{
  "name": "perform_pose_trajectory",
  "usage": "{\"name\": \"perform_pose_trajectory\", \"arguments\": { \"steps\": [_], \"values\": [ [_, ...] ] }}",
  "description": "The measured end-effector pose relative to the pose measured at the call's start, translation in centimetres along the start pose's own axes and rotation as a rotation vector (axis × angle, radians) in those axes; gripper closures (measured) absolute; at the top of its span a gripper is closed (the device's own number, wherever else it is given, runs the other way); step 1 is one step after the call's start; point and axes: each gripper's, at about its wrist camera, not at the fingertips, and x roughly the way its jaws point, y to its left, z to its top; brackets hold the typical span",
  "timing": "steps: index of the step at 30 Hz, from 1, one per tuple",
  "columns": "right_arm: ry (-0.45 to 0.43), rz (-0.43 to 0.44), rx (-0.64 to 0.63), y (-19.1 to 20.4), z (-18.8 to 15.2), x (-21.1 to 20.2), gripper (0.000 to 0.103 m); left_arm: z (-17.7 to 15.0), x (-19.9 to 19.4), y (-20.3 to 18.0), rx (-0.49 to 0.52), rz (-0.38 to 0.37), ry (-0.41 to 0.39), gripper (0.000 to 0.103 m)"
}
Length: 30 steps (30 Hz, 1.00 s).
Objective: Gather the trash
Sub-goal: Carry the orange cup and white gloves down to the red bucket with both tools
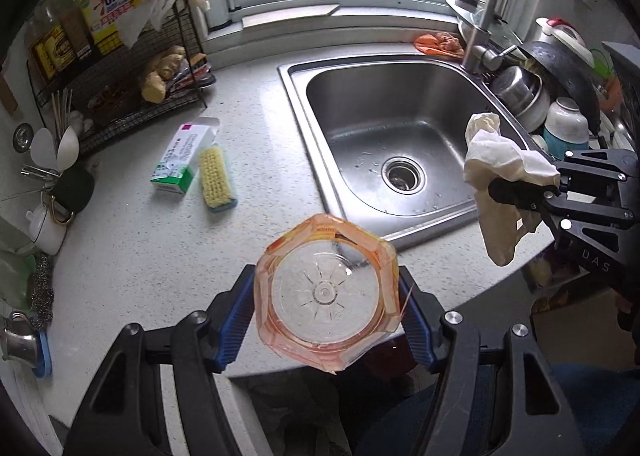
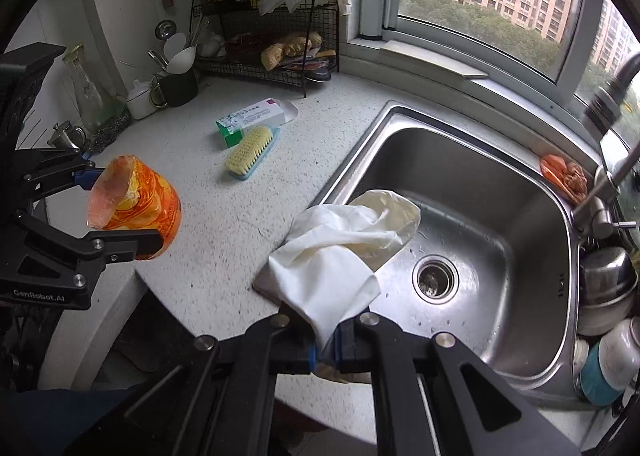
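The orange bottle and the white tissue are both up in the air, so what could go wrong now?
1. The orange bottle is slick, crinkly plastic squeezed only at its sides by the left hand-held gripper; it might slip out and drop.
2. The white tissue hangs loose from the shut right hand-held gripper, pinched only at one corner; it could tear or slide free, perhaps into the sink.
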Motion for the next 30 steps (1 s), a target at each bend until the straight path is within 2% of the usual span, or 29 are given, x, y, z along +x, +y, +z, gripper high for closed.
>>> {"name": "perform_pose_trajectory", "arguments": {
  "steps": [7,16,24,26,30],
  "values": [
    [0.003,-0.028,0.080,-1.7,-7.2,-3.9,0.098,-3.1,-0.3,-6.6,0.053,-0.030,0.013,0.039],
    [0.051,-0.051,0.198,-2.3,-14.5,-5.2,0.098,-6.8,2.1,-12.4,0.116,-0.076,0.094,0.039],
    [0.097,-0.095,0.295,-2.3,-19.2,-2.9,0.098,-10.2,7.6,-13.8,0.152,-0.094,0.179,0.039],
    [0.118,-0.097,0.317,-2.4,-20.6,-1.5,0.098,-11.4,9.6,-13.8,0.142,-0.102,0.194,0.039],
    [0.159,-0.094,0.329,-2.4,-23.6,2.4,0.098,-14.1,14.1,-13.8,0.117,-0.069,0.233,0.039]
  ]
}}
